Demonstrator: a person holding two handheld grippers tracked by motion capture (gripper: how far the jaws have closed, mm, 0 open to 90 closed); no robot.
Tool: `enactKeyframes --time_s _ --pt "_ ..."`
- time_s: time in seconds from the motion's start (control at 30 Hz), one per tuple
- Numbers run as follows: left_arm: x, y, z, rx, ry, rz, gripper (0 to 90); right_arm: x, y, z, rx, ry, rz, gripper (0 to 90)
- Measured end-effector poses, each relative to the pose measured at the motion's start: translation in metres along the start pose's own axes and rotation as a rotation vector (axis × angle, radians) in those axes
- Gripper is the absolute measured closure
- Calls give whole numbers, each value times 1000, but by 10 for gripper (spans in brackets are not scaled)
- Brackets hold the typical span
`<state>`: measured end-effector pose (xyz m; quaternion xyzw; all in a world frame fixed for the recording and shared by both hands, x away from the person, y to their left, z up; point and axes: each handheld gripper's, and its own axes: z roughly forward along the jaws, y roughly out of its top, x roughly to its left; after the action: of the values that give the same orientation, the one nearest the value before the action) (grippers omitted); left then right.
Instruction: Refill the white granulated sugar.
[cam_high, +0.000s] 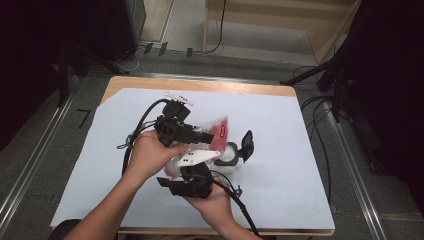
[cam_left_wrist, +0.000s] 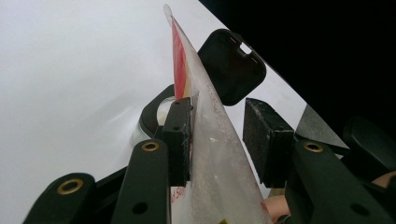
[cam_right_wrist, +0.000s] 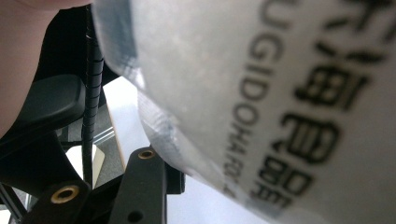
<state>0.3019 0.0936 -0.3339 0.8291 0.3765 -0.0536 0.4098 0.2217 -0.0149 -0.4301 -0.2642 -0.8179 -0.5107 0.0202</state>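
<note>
Fingers of the left gripper (cam_left_wrist: 217, 140) stand part-open around the clear plastic pouch with red print and white grains inside (cam_left_wrist: 210, 154): one pad (cam_left_wrist: 180, 140) lies against the film, the other stands clear of it, so this is a loose bracket rather than a clamp. Whether the right gripper (cam_high: 192, 175) pinches the pouch I cannot tell; its own view is crowded by blurred film with black lettering (cam_right_wrist: 280, 107), with one black jaw showing beside it. The pouch is held up between both grippers, tilted over the small round clear container (cam_high: 227, 159) with its hinged black lid (cam_high: 247, 142) flipped open, on the white sheet covering the wooden table (cam_high: 280, 150). With one pad off the film, the pouch could slide or twist, spilling grains beside the container or knocking it over.
</note>
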Motion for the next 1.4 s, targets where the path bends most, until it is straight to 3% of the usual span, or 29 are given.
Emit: enactKeyframes --time_s 1.4 --pt "-1 0 0 -1 0 3 632 0 0 0 -1 -2 0 634"
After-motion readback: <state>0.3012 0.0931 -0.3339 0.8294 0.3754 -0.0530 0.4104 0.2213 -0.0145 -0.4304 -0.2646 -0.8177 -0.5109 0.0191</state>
